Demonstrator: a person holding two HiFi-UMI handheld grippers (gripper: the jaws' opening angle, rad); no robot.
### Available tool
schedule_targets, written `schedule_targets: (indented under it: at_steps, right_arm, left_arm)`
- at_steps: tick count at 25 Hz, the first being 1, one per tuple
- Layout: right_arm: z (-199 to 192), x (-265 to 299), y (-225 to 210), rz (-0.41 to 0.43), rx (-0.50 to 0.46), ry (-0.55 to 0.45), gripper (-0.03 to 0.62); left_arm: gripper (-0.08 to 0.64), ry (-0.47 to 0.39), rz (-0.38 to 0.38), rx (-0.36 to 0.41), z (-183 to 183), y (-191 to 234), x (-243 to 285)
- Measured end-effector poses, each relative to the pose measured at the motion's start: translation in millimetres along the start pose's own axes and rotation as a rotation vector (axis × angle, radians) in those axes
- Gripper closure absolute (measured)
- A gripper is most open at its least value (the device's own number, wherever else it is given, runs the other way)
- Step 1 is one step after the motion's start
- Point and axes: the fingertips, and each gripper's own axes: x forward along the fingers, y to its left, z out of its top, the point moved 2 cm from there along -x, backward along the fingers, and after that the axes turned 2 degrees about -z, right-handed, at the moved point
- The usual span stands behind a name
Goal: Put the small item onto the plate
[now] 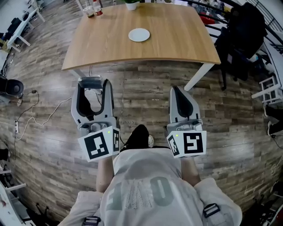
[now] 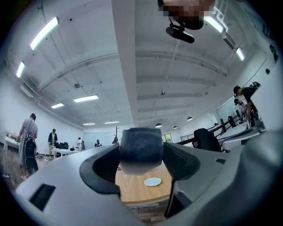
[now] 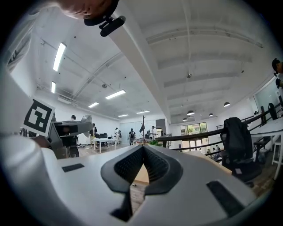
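Observation:
A white plate lies near the middle of the wooden table, far ahead of both grippers. In the left gripper view the plate shows small and low on the table. My left gripper is held over the floor in front of the table's near edge, its jaws wide apart and shut on a small dark grey rounded item. That item fills the gap between the left gripper pads. My right gripper hangs beside it, jaws shut on nothing; its tips meet.
Bottles and a potted plant stand at the table's far edge. A black chair with dark clothing is at the right, and a white table leg slants down. Cables trail on the wood floor at left. People stand far off.

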Motion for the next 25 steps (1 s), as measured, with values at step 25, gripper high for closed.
schedule_targets:
  at_steps: [25]
  right_arm:
    - [11.4,115.3,-45.6,-0.018,-0.092,-0.061,0.574]
  left_arm:
    - [0.252,-0.059,-0.023,-0.039,-28.7,5.9,135.9]
